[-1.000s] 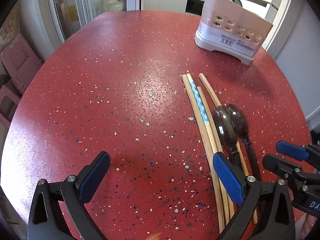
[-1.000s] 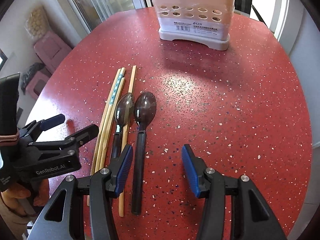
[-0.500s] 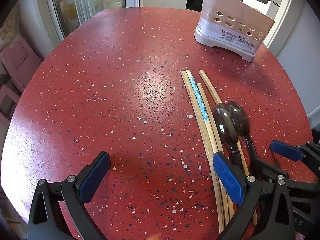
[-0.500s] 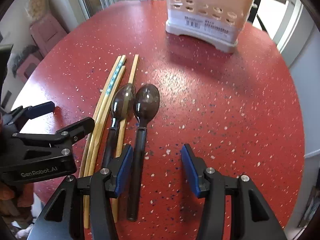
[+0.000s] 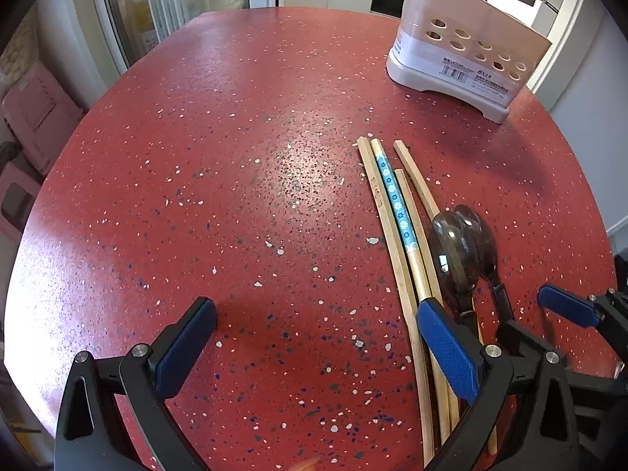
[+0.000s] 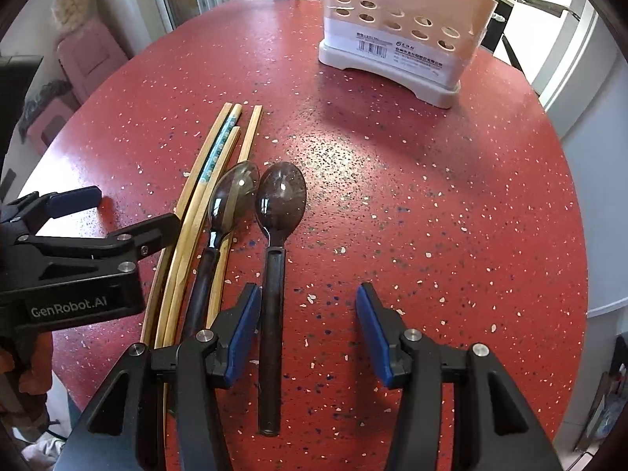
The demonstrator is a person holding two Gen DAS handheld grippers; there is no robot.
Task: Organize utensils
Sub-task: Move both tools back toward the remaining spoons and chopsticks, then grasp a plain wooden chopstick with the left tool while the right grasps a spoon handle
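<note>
**Right wrist view: spoon handle between parted jaws**

Right wrist view shows two dark spoons (image 6: 280, 196) lying beside four bamboo chopsticks (image 6: 204, 180) on the red speckled table (image 6: 431, 204). The right gripper (image 6: 308, 327) straddles the nearer spoon's handle, jaws apart, left pad just beside it. The left gripper (image 5: 316, 347) stands wide apart over bare tabletop. A perforated utensil holder (image 6: 396, 39) stands beyond.

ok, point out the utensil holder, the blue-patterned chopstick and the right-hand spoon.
utensil holder (image 6: 396, 45): right wrist view, front wall by the label.
blue-patterned chopstick (image 5: 395, 196): left wrist view, on the blue band.
right-hand spoon (image 6: 280, 198): right wrist view, middle of the bowl.
</note>
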